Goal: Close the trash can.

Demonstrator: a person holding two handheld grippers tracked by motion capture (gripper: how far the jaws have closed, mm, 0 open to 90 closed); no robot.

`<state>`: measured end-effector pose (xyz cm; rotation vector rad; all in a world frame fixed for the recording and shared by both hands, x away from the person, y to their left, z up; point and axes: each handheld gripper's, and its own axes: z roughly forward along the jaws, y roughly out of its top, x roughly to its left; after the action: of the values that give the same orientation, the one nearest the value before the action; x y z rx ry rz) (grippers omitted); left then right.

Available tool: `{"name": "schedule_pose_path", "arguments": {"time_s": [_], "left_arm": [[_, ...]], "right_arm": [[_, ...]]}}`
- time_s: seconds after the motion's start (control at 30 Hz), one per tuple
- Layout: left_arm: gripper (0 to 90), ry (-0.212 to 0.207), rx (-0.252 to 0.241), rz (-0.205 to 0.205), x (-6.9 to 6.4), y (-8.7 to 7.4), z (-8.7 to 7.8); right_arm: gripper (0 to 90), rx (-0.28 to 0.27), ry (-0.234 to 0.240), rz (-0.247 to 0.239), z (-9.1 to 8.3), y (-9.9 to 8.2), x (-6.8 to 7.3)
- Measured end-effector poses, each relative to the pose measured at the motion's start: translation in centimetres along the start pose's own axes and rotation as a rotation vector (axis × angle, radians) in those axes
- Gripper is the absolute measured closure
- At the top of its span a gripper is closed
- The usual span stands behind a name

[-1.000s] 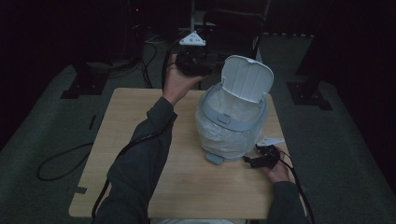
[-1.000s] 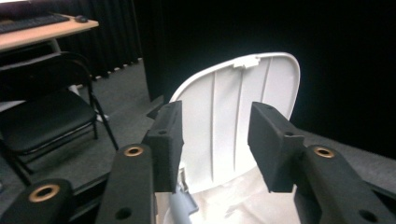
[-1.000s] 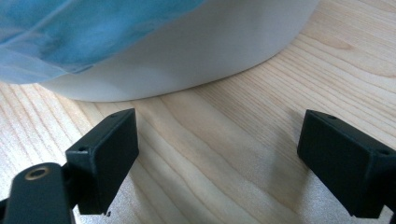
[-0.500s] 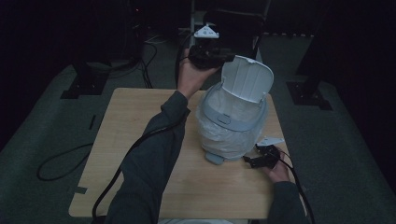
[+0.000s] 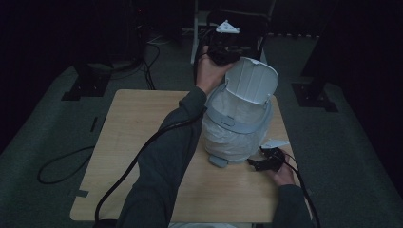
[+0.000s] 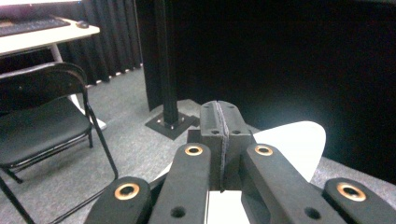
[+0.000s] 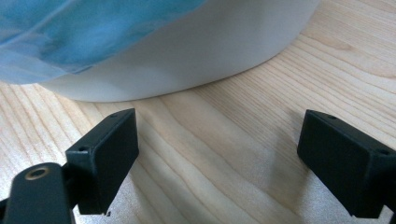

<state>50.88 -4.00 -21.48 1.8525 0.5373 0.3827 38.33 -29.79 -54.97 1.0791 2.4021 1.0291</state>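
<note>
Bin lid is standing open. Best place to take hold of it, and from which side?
Take the lid by its free top edge, coming from above and behind the bin. It stands nearly upright as a thin flat panel hinged low, so tongs can close across that edge. The left tongs sit there, shut.

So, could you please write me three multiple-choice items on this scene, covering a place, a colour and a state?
1. Where is the right gripper?
A. Low on the wooden table, beside the bin's base
B. Up at the lid
C. On the floor

2. What colour is the bin liner?
A. Red
B. Blue
C. Black

3. How do the left gripper's jaws stand?
A. Wide apart
B. Pressed together
C. Clamped on a cable

Answers: 1 A, the high view shows it on the tabletop by the bin. 2 B, the right gripper view shows blue film. 3 B, the left gripper view shows the pads meeting, with the lid behind.
</note>
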Motion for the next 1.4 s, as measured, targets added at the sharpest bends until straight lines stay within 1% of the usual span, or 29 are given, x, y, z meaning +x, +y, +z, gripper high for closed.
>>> {"name": "schedule_pose_path", "arguments": {"time_s": [0.07, 0.2, 0.27, 0.37, 0.43, 0.5, 0.53, 0.57, 0.6, 0.7, 0.77, 0.8, 0.87, 0.9, 0.93, 0.97, 1.13, 1.3, 1.4], "left_arm": [[90.0, 0.002, 0.004, 0.000, -0.1, 0.0, 0.1], [90.0, -0.012, 0.031, -0.010, -0.1, 0.0, 0.7], [90.0, -0.024, 0.029, -0.024, 0.1, -0.1, 0.6], [90.0, -0.044, 0.032, -0.031, 0.1, -0.2, 0.2], [90.0, -0.055, 0.050, -0.016, -0.1, -0.1, -0.2], [90.0, -0.047, 0.080, 0.003, -0.3, -0.2, -0.3], [90.0, -0.051, 0.088, 0.005, -0.4, -0.4, -0.5], [89.9, -0.058, 0.083, 0.001, -0.5, -0.7, -0.8], [89.8, -0.065, 0.075, -0.002, -0.7, -1.0, -1.2], [89.7, -0.072, 0.069, 0.012, -1.2, -2.0, -2.6], [89.9, -0.090, 0.058, 0.009, -1.6, -2.7, -3.4], [89.9, -0.093, 0.053, 0.014, -1.8, -3.2, -3.7], [89.9, -0.105, 0.048, 0.018, -2.2, -4.3, -4.3], [89.9, -0.105, 0.048, 0.018, -2.2, -4.3, -4.3], [89.9, -0.109, 0.054, 0.027, -2.7, -5.6, -4.6], [89.9, -0.107, 0.060, 0.031, -2.9, -6.1, -4.6], [89.8, -0.129, 0.078, 0.033, -3.3, -8.5, -4.6], [89.8, -0.150, 0.083, 0.006, -3.5, -10.7, -4.3], [89.8, -0.157, 0.081, 0.008, -3.8, -11.6, -4.3]], "right_arm": [[11.7, 0.000, 0.000, 0.000, 0.0, 0.0, 0.0], [11.7, -0.001, 0.000, -0.001, 0.0, 0.0, 0.0], [11.7, 0.000, 0.000, 0.000, 0.0, 0.0, 0.0], [11.6, -0.001, -0.001, 0.000, 0.0, 0.0, 0.0], [11.7, 0.000, -0.001, 0.000, 0.0, 0.0, 0.0], [11.7, 0.000, -0.001, 0.001, 0.0, 0.0, 0.0], [11.7, 0.000, -0.001, 0.001, 0.0, 0.0, 0.0], [11.7, -0.001, -0.002, 0.000, 0.0, 0.0, 0.0], [11.6, -0.001, -0.003, 0.000, 0.0, 0.0, 0.0], [11.7, -0.001, -0.002, 0.000, 0.0, 0.0, 0.0], [11.7, 0.000, -0.002, 0.000, 0.0, 0.0, 0.0], [11.6, 0.000, -0.003, -0.001, 0.0, 0.0, 0.0], [11.7, 0.000, -0.002, 0.000, 0.0, 0.0, 0.0], [11.7, 0.000, -0.002, 0.000, 0.0, 0.0, 0.0], [11.7, 0.000, -0.003, 0.000, 0.0, 0.0, 0.0], [11.7, -0.001, -0.004, 0.000, 0.0, 0.0, 0.0], [11.7, -0.001, -0.006, 0.001, 0.0, 0.0, 0.1], [11.7, -0.001, -0.006, 0.001, 0.0, 0.0, 0.1], [11.7, -0.001, -0.006, 0.001, 0.0, 0.0, 0.1]]}}
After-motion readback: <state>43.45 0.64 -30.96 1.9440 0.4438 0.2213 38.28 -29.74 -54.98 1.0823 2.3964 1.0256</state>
